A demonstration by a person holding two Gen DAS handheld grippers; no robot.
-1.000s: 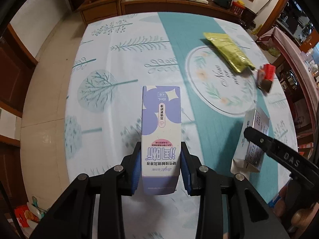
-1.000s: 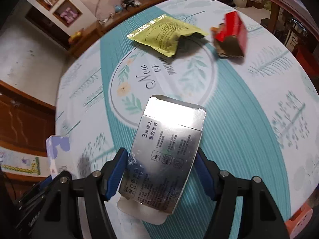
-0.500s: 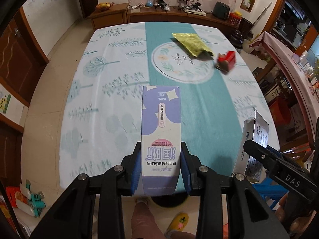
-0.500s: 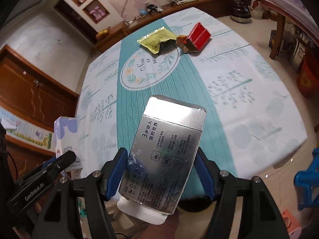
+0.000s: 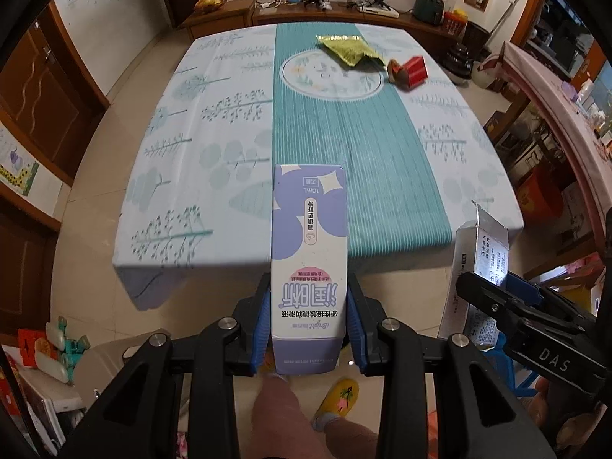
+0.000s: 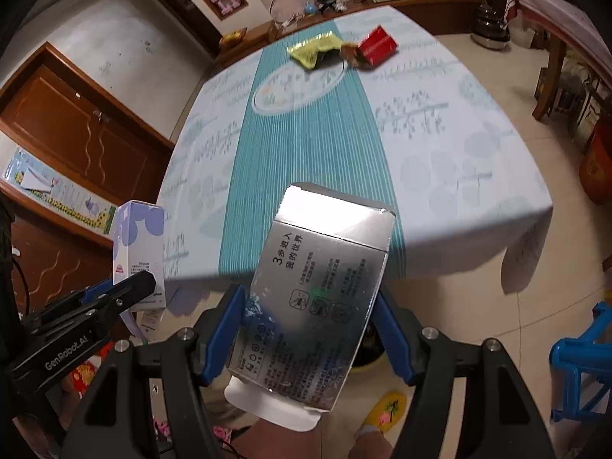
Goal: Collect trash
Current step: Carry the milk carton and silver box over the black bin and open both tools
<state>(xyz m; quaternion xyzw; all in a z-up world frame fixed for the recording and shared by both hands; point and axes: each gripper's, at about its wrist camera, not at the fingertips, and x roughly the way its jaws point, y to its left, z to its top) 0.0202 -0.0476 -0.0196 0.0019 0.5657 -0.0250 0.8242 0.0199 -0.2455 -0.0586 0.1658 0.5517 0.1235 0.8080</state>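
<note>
My left gripper (image 5: 309, 321) is shut on a purple and white carton (image 5: 309, 244), held in the air in front of the table's near edge. My right gripper (image 6: 311, 325) is shut on a silver box (image 6: 325, 290) with an open white flap. The silver box also shows in the left wrist view (image 5: 478, 264), and the purple carton in the right wrist view (image 6: 139, 244). A yellow-green foil bag (image 5: 350, 49) and a red box (image 5: 409, 72) lie at the far end of the table (image 5: 214, 153).
The table has a leaf-print cloth with a teal striped runner. A long wooden cabinet (image 5: 344, 15) stands behind it. A blue plastic stool (image 6: 581, 363) is on the floor at right. A person's leg and yellow slipper (image 5: 338, 396) are below the grippers.
Both grippers have pulled back and up from the table with their boxes still held. The table now lies farther away, its near edge in view.
</note>
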